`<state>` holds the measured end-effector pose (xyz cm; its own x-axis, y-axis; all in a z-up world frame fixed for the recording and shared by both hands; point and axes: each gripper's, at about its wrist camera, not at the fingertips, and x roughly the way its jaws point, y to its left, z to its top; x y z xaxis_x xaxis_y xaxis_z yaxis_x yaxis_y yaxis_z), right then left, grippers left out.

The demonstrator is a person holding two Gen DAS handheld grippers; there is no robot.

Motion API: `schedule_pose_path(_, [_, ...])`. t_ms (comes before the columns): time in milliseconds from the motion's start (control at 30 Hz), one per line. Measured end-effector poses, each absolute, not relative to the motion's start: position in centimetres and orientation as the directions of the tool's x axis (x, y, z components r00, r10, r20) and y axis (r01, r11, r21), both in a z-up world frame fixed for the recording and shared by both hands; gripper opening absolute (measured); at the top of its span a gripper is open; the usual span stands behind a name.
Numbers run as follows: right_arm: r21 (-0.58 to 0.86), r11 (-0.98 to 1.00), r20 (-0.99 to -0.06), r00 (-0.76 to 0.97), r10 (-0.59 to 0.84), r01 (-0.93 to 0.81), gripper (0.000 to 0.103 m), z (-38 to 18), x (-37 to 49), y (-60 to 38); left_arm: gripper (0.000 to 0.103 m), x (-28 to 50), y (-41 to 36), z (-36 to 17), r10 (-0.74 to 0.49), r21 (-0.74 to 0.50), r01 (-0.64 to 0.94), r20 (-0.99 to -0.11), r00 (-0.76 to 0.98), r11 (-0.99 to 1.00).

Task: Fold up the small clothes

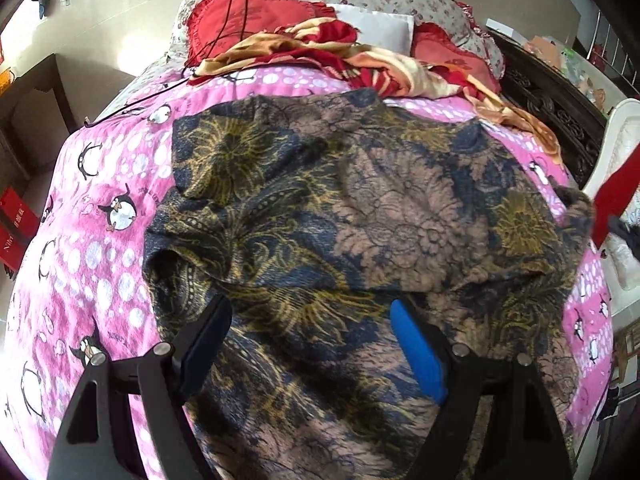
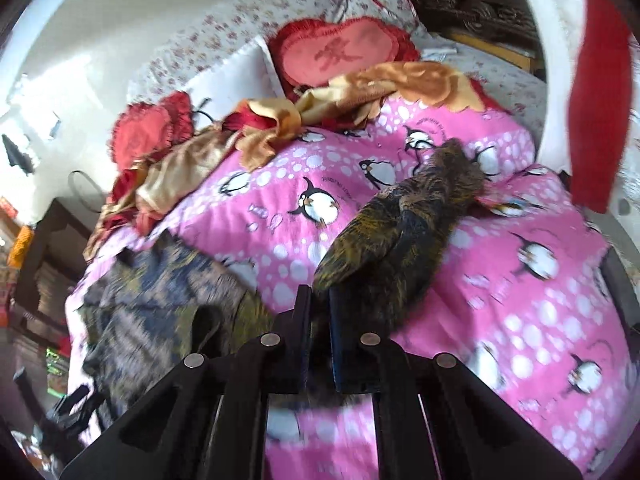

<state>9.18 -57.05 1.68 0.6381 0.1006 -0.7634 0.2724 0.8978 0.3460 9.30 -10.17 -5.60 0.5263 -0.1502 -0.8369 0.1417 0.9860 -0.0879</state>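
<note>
Left fingers (image 1: pixel 418 352) spread over patterned garment (image 1: pixel 360 208); right fingers (image 2: pixel 340 344) pinch its sleeve (image 2: pixel 404 220)

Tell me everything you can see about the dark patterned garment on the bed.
The garment is thin, soft-looking fabric printed with navy, mustard-yellow and dusty pink-brown flowers. It lies spread and wrinkled on the pink penguin blanket, with an opening that looks like a sleeve or neckline at its left edge. The left gripper is open over it, fingers on the cloth. The right gripper is shut on a bunched sleeve-like end, which stretches away across the blanket.
</note>
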Motion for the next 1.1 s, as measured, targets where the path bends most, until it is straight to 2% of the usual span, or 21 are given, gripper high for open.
schedule_pose_path(200, [0.38, 0.871, -0.777, 0.619, 0.117, 0.312, 0.011, 0.2, -0.7, -58.8, 0.085, 8.1, -11.6, -5.7, -0.173, -0.105, 0.158, -0.84, 0.514, 0.982])
schedule_pose_path(367, [0.319, 0.891, -0.829, 0.551, 0.097, 0.322, 0.011, -2.3, -2.9, -59.1, 0.085, 7.3, -13.5, -5.8, -0.18, -0.1, 0.18, -0.843, 0.507, 0.978])
schedule_pose_path(400, [0.328, 0.891, -0.824, 0.557, 0.107, 0.314, 0.011, -1.9, -2.5, -58.9, 0.085, 6.9, -13.9, -5.8, -0.184, -0.101, 0.186, -0.84, 0.51, 0.977])
schedule_pose_path(467, [0.345, 0.893, -0.807, 0.578, 0.125, 0.289, 0.022, -1.1, -1.2, -58.3, 0.085, 6.4, -14.5, -5.9, -0.193, -0.105, 0.197, -0.841, 0.506, 0.975])
schedule_pose_path(600, [0.272, 0.937, -0.787, 0.611, 0.086, 0.219, 0.038, 1.1, 4.1, -56.3, 0.085, 5.3, -15.5, -6.8, -0.189, -0.087, 0.227, -0.855, 0.482, 0.97])
schedule_pose_path(767, [0.332, 0.89, -0.801, 0.592, 0.091, 0.312, 0.04, 0.2, 11.8, -57.5, 0.085, 4.5, -15.4, -6.9, -0.17, -0.061, 0.234, -0.86, 0.48, 0.97])
schedule_pose_path(900, [0.348, 0.862, -0.842, 0.527, 0.115, 0.368, 0.041, -3.0, 16.8, -58.3, 0.085, 4.5, -15.0, -6.4, -0.162, -0.057, 0.222, -0.858, 0.487, 0.973])
schedule_pose_path(933, [0.377, 0.844, -0.846, 0.512, 0.147, 0.381, 0.036, -4.2, 17.3, -58.6, 0.085, 4.5, -15.0, -6.3, -0.16, -0.055, 0.222, -0.858, 0.488, 0.973])
schedule_pose_path(967, [0.412, 0.823, -0.832, 0.53, 0.165, 0.39, 0.011, -4.6, 17.0, -58.9, 0.085, 4.6, -15.0, -6.2, -0.158, -0.052, 0.223, -0.857, 0.491, 0.974])
schedule_pose_path(1033, [0.454, 0.805, -0.786, 0.597, 0.16, 0.382, 0.009, -4.0, 15.1, -59.5, 0.085, 4.5, -15.1, -6.0, -0.156, -0.048, 0.222, -0.852, 0.5, 0.974])
schedule_pose_path(1100, [0.415, 0.845, -0.756, 0.644, 0.114, 0.337, 0.008, -2.1, 12.1, -60.0, 0.085, 4.7, -15.3, -6.1, -0.164, -0.059, 0.22, -0.851, 0.498, 0.974])
